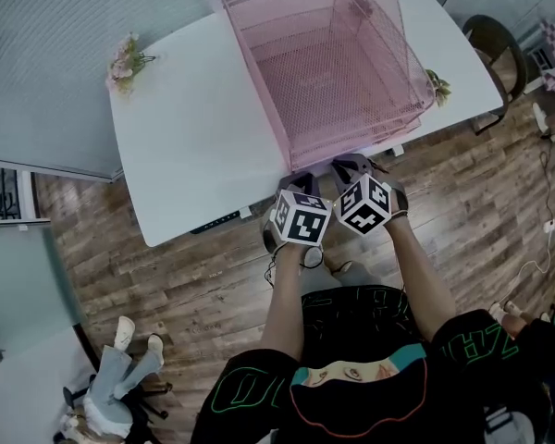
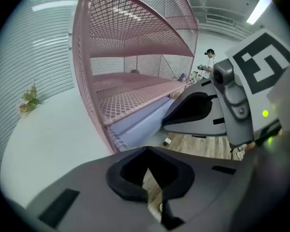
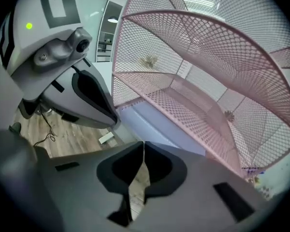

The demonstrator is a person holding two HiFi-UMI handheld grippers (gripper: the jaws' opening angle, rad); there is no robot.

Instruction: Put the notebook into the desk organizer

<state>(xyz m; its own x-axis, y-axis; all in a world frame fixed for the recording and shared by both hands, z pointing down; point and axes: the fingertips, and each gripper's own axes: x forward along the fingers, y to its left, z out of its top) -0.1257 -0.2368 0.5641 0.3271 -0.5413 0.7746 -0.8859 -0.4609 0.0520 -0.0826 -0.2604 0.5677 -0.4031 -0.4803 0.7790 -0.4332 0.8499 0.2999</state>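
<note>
A pink wire-mesh desk organizer (image 1: 333,63) with stacked trays stands on the white desk (image 1: 190,137). A lavender spiral-bound notebook (image 2: 140,122) lies flat in its bottom tray, its near end at the tray's open front; the right gripper view shows the notebook (image 3: 157,124) too. My left gripper (image 1: 299,179) and right gripper (image 1: 351,165) hover side by side at the desk's front edge, just before the organizer's opening. In the left gripper view the left gripper (image 2: 147,150) is shut on nothing. The right gripper (image 3: 143,144) is likewise shut and empty.
A small bunch of flowers (image 1: 125,61) sits at the desk's far left corner and a small plant (image 1: 437,86) right of the organizer. A dark chair (image 1: 495,40) stands beyond the desk's right end. Wooden floor lies below the desk edge.
</note>
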